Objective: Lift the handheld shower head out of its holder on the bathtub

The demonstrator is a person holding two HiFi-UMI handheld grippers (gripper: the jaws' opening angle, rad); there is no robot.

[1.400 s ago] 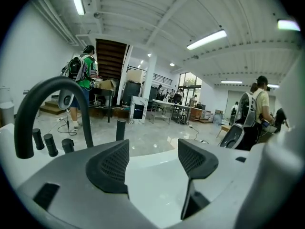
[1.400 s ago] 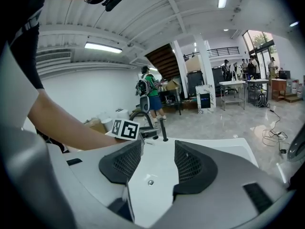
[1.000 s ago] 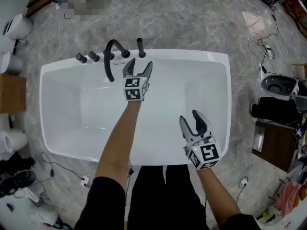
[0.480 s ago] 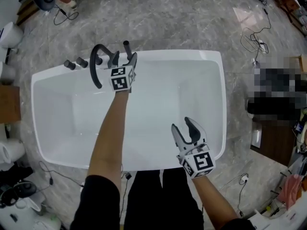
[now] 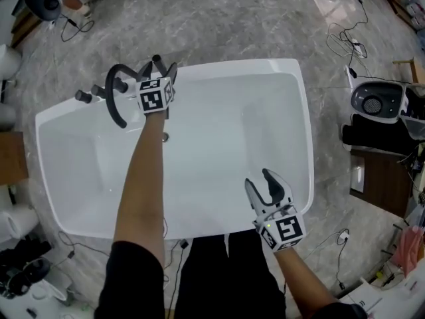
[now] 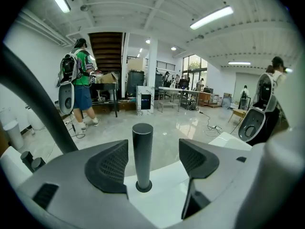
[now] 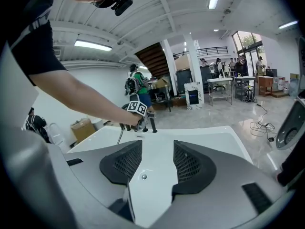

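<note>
White bathtub (image 5: 252, 66) fills the floor area, black curved faucet (image 5: 114, 100) on its far rim toward the left corner. Left gripper (image 6: 152, 162) is at that far rim just right of the faucet, jaws wide apart and gripping nothing, with the dark handheld shower head (image 6: 142, 151) standing upright in its holder (image 6: 143, 186) between them, nearer the left pad (image 6: 108, 167). Right gripper (image 5: 260, 183) hangs over the near rim by the right corner, half open, empty.
</note>
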